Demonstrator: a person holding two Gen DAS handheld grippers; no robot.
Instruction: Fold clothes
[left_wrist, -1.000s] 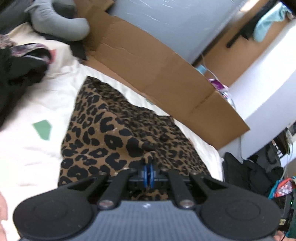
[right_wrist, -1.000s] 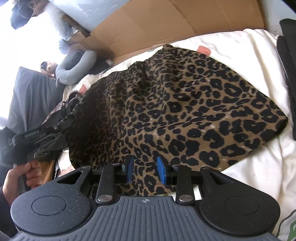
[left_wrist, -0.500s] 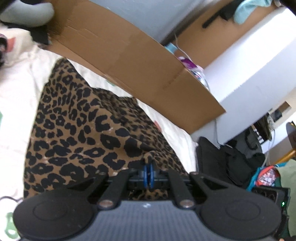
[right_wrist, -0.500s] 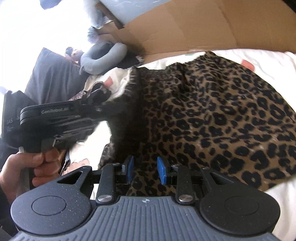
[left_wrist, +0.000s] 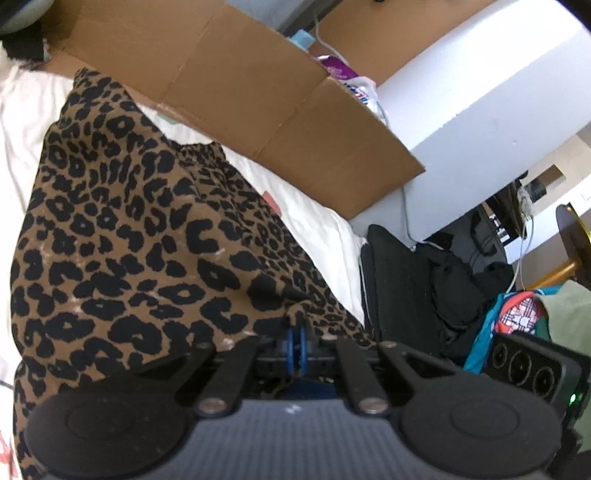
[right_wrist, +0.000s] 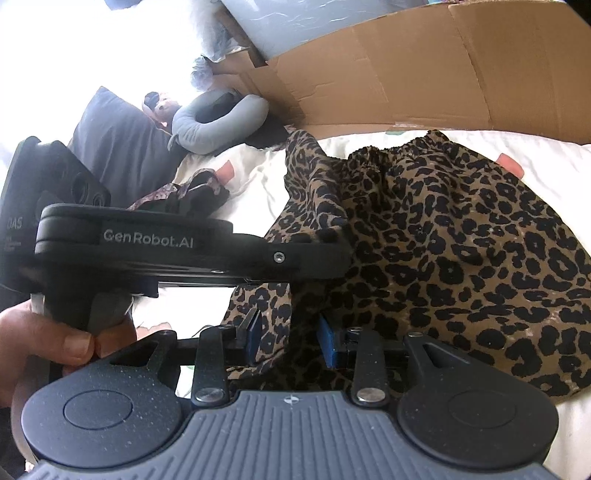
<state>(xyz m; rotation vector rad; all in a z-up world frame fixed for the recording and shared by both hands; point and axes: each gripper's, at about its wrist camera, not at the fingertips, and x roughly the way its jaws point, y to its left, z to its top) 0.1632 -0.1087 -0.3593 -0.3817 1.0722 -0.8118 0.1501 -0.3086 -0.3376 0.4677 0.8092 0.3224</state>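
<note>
One leopard-print fabric garment (right_wrist: 461, 236) lies on one white-covered bed (right_wrist: 546, 155). Two black handheld grippers show: the left gripper (left_wrist: 297, 338) and the right gripper (right_wrist: 290, 339). One flattened brown cardboard box (left_wrist: 236, 88), one grey U-shaped neck pillow (right_wrist: 218, 122), one dark grey pillow (right_wrist: 118, 147), one bare hand (right_wrist: 48, 343), one dark crumpled patterned cloth (right_wrist: 188, 192).

Daylit, bright overall. Blown-out white glare far left of the right gripper (right_wrist: 290, 338), washing out detail there. Fisheye bending at edges, dark corners, slight softness ahead of the left gripper (left_wrist: 297, 341).
</note>
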